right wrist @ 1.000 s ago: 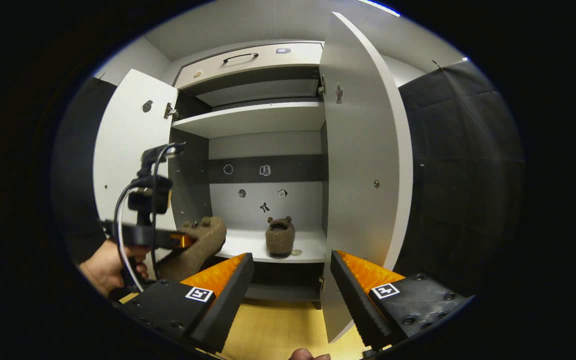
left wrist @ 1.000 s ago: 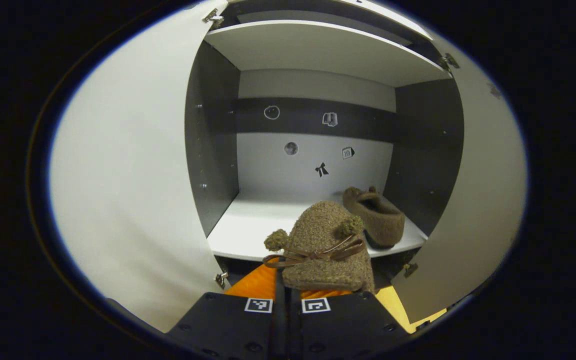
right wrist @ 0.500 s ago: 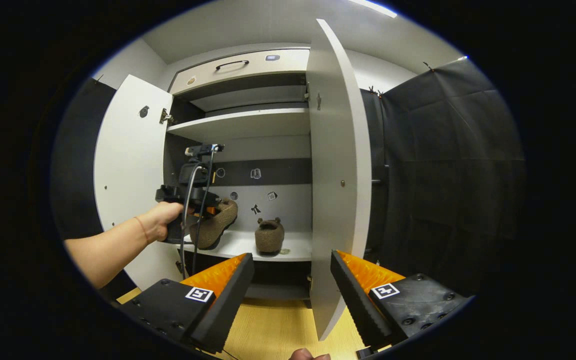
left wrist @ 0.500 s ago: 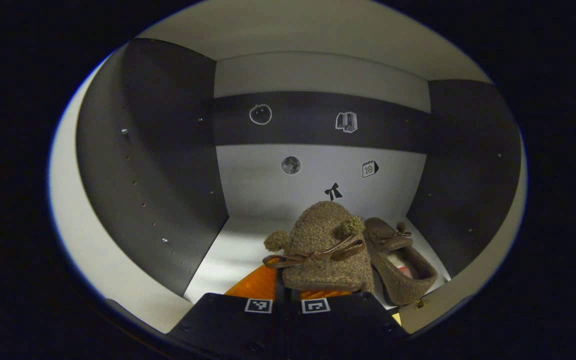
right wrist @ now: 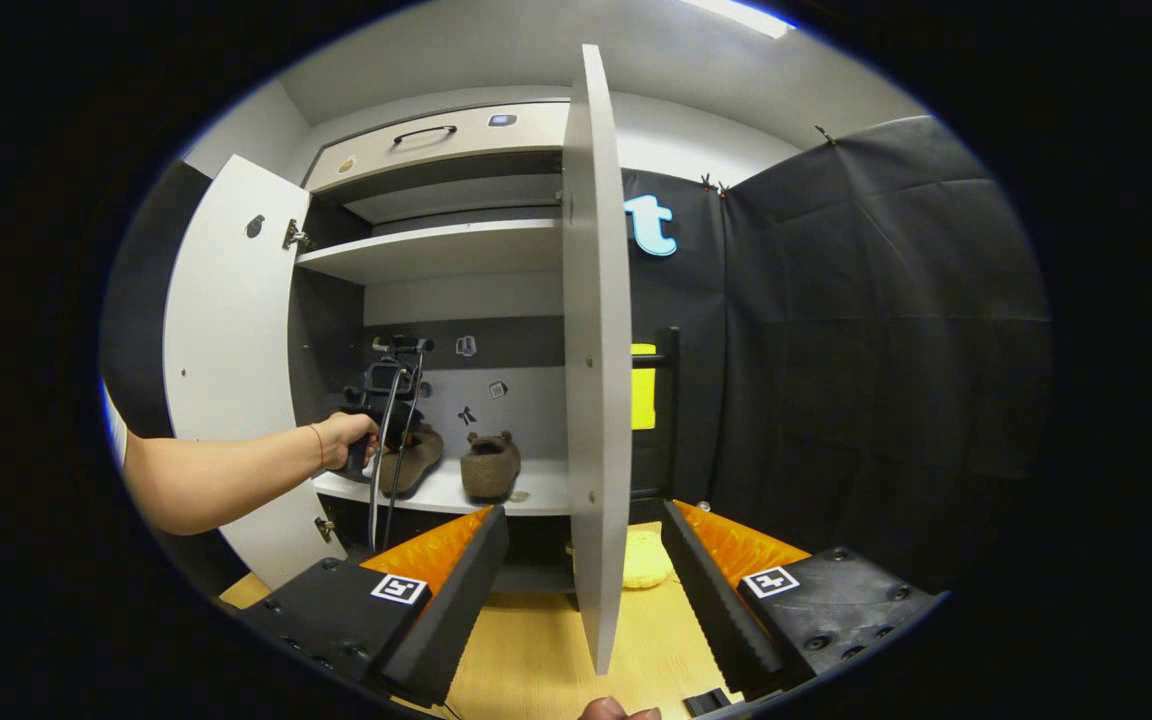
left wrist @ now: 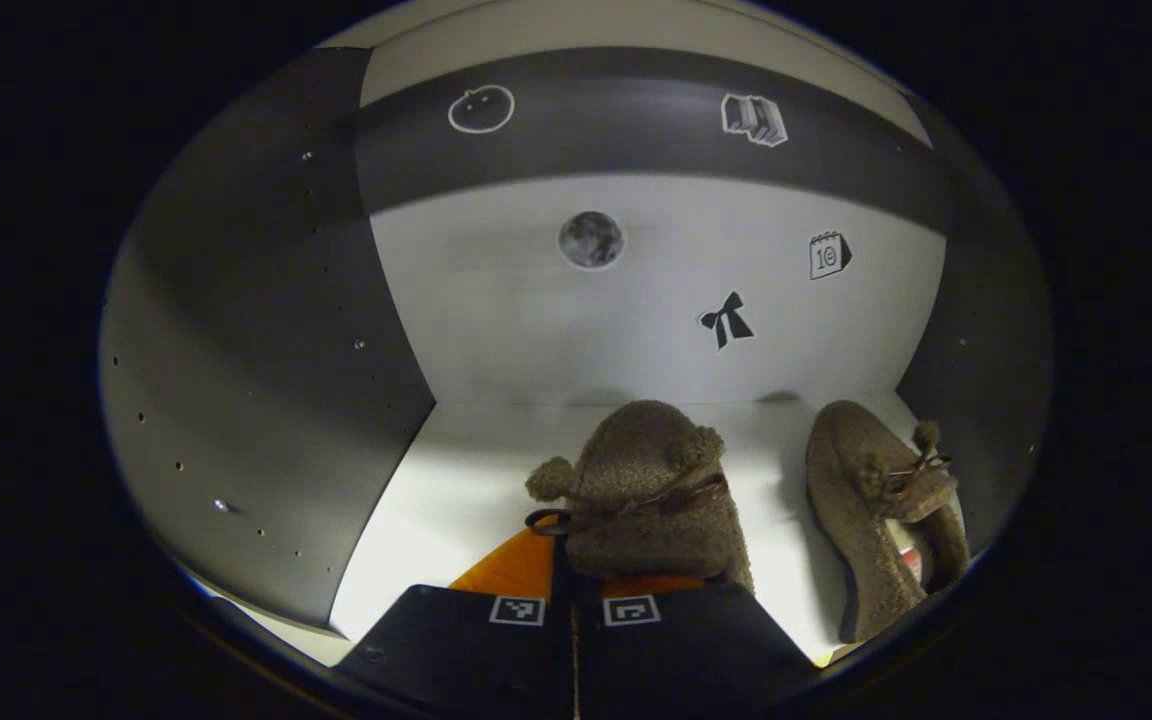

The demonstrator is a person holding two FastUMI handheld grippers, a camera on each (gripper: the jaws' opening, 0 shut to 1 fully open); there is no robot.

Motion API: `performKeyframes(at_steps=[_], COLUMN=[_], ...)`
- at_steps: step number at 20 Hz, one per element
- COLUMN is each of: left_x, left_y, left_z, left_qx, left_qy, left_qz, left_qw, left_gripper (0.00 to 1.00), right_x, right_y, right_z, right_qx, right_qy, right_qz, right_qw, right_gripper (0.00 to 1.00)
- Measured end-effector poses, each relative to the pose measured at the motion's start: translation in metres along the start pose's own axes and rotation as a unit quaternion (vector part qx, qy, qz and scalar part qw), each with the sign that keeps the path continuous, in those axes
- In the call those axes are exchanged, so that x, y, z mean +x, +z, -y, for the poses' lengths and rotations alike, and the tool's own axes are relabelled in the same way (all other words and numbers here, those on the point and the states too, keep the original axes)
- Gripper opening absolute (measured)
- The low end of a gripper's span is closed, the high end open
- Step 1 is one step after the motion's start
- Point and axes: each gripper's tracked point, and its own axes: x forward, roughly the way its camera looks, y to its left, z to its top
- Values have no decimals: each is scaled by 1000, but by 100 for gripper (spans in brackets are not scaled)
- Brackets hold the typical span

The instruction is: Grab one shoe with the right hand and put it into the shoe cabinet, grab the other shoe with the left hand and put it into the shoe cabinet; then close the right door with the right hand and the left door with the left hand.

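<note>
1. Since a second ago: left gripper [left wrist: 576, 590] now deep inside the shoe cabinet [right wrist: 336, 300], carried from just outside the doors to above the lower shelf [left wrist: 466, 490]; right door [right wrist: 596, 350] now edge-on in the right gripper view.
2. Left fingers pressed narrow on the fuzzy shoe [left wrist: 651, 500], toe pointing at the back wall, sole low over the shelf; touching or not, cannot tell.
3. Other shoe [left wrist: 876, 510] already resting on the shelf, just to the right, apart from the held one.
4. Right gripper [right wrist: 586, 560] spread wide, empty, outside the cabinet, straddling the door's edge without touching it.
5. Likely handling: light, soft, squashy plush; grip best at the heel rim, clear of the pompoms and bow.
6. Left door [right wrist: 226, 370] wide open.
</note>
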Motion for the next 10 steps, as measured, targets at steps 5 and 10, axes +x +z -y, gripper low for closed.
performKeyframes(at_steps=[5,10], left_x=[-8,-48], left_y=[-4,9], left_z=[2,9], left_qx=[31,53], left_qy=[1,-19], left_qz=[6,66], left_qw=[1000,996], left_gripper=[14,50], right_x=[-4,-7], right_y=[-2,-2], right_z=[14,20], right_qx=[3,9], right_qy=[-15,-17], right_qz=[-3,-8], right_qw=[1000,1000], right_gripper=[98,99])
